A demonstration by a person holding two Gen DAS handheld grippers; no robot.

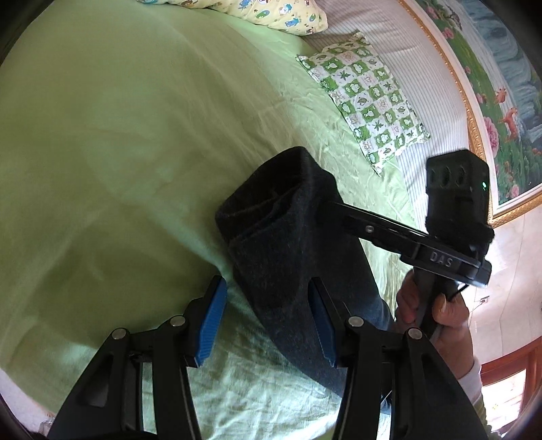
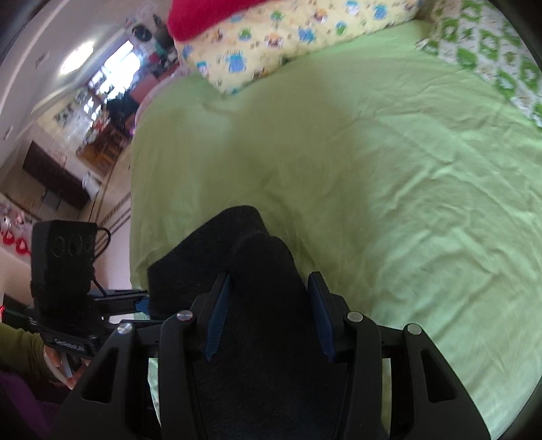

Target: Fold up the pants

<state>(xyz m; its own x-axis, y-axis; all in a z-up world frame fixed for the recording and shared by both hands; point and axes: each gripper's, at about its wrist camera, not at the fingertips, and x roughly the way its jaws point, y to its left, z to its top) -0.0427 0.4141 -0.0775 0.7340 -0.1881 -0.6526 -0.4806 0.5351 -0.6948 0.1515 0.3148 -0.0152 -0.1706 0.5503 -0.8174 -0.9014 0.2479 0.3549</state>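
Observation:
The dark grey pants (image 1: 288,237) are folded into a thick bundle on the green bed sheet (image 1: 118,152). In the left wrist view my left gripper (image 1: 267,321) hovers over the bundle's near end. Its jaws stand open: the left pad (image 1: 213,325) is clear of the cloth and the right pad's face is bare. My right gripper (image 1: 321,206) reaches in from the right, its tips buried in the fold. In the right wrist view the pants (image 2: 244,243) fill the gap between the pads of my right gripper (image 2: 269,318), which is shut on them. The left gripper (image 2: 142,303) meets the bundle's left edge.
A green-checked pillow (image 1: 366,101) and a yellow cartoon pillow (image 1: 271,13) lie at the head of the bed, with a red cushion (image 2: 210,13) on top. A gold-framed painting (image 1: 491,101) hangs on the wall. The bed's left edge (image 2: 132,203) drops off to the floor.

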